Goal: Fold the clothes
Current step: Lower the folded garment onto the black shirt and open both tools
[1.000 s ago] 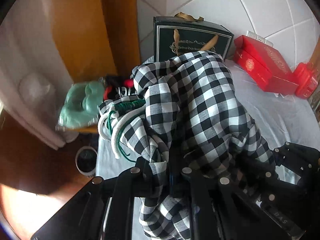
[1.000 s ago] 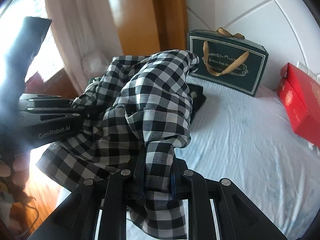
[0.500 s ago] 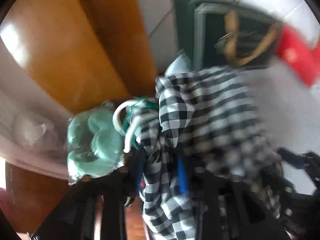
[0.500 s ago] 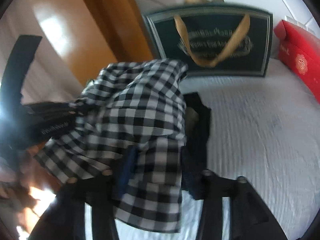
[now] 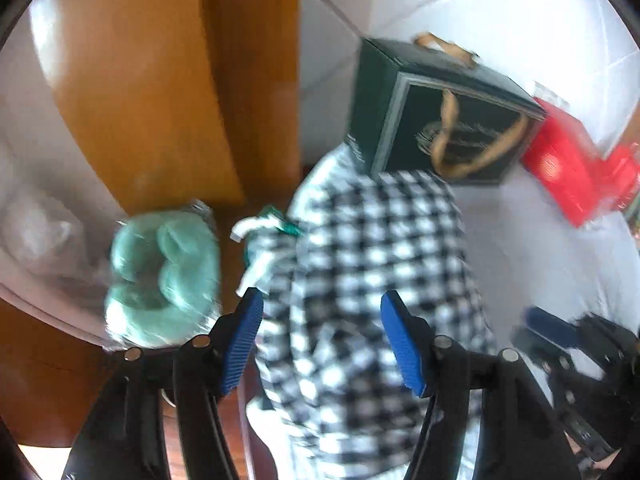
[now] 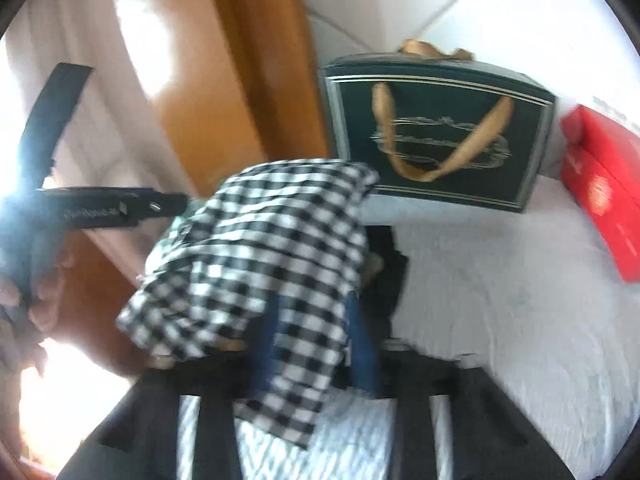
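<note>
A black-and-white checked shirt (image 5: pixel 372 272) lies bunched at the left end of the white bed (image 5: pixel 552 264). My left gripper (image 5: pixel 322 332) is open, its blue pads wide apart, with the shirt lying loose between them. In the right wrist view the same shirt (image 6: pixel 276 240) drapes over my right gripper (image 6: pixel 310 336). The blue pads stand apart with a strip of the cloth hanging between them. The left gripper's body (image 6: pixel 100 212) shows at the left, held by a hand.
A dark green gift bag (image 6: pixel 436 132) with gold handles stands against the wall behind the shirt. Red boxes (image 6: pixel 600 192) lie at the right. A mint green bundle (image 5: pixel 164 276) and white and green cords (image 5: pixel 260 240) sit left of the shirt. A wooden panel (image 5: pixel 168 80) stands behind.
Both grippers were shut on the checked shirt and have opened. The shirt has dropped into a lower heap. Both cameras swung toward the gift bag, with blur.
</note>
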